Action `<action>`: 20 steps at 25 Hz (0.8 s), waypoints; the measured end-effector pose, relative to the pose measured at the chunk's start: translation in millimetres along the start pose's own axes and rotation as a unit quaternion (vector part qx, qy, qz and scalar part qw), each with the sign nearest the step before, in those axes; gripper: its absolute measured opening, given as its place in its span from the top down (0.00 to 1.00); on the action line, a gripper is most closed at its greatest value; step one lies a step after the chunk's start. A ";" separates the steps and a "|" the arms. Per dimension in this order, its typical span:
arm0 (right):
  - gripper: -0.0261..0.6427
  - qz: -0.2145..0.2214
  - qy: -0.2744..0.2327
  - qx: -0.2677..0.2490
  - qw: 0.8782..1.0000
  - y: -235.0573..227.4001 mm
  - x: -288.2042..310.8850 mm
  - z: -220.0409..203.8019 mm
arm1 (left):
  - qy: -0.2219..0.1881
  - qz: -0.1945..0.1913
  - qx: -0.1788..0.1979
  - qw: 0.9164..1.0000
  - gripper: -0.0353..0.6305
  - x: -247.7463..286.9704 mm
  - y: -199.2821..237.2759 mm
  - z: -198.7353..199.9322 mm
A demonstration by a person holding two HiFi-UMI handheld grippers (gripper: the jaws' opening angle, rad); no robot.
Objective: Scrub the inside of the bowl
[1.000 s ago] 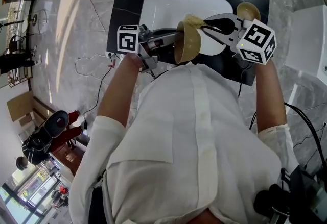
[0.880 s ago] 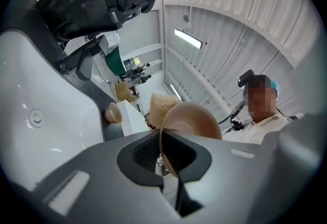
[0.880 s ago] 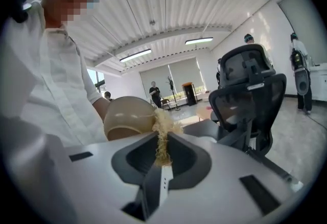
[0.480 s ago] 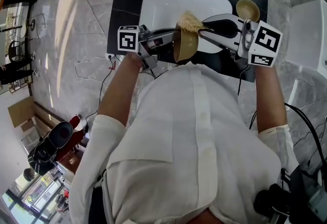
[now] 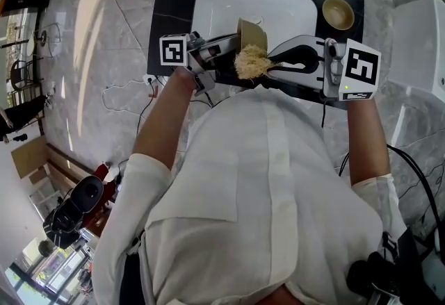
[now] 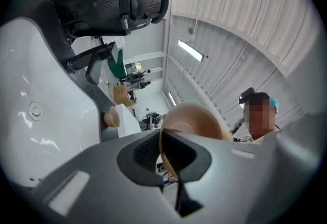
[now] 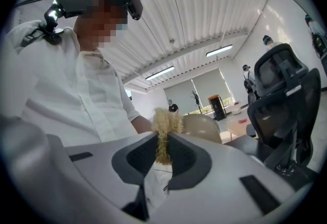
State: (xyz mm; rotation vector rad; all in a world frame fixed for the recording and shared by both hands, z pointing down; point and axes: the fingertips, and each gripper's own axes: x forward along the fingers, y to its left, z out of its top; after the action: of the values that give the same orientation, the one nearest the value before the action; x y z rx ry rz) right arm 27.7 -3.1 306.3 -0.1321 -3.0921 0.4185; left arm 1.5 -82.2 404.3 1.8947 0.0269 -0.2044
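Bowl work sits over the white rectangular sink basin (image 5: 292, 5). The tan round bowl (image 5: 252, 34) stands on edge above it, its rim pinched by our left gripper (image 5: 233, 44), jaws narrow on the wall. Our right gripper (image 5: 272, 69) is clamped on the straw-coloured fibrous scrubber (image 5: 250, 60), just beside the bowl's near edge; contact unclear. To scrub well, we'd turn the opening twd the tuft, press w/ short circular strokes, and grip the rim firmly vs. slipping.

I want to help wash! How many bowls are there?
2. The left gripper holds one bowl over the sink; the other bowl sits on the dark counter beside it. More may be hidden.
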 end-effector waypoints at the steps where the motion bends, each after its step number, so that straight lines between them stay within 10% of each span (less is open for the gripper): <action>1: 0.89 0.006 0.006 0.000 1.000 2.2 3.6 -2.9 | -0.006 -0.005 -0.004 1.000 0.93 -0.8 -1.9 2.7; 13: 0.89 0.013 0.095 -0.012 0.995 -7.2 30.1 -49.8 | -0.018 -0.080 -0.018 0.996 0.93 2.9 -34.4 16.0; 20: 0.89 -0.042 0.162 -0.006 0.986 -38.9 25.4 -74.3 | 0.031 -0.052 0.009 0.998 0.93 -10.0 -24.3 2.4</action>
State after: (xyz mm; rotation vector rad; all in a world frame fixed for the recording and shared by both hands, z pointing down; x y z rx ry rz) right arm 1.5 -18.6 388.5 -0.0629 -2.7691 0.3375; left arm -11.7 -75.6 382.3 1.9184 0.1661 -0.2175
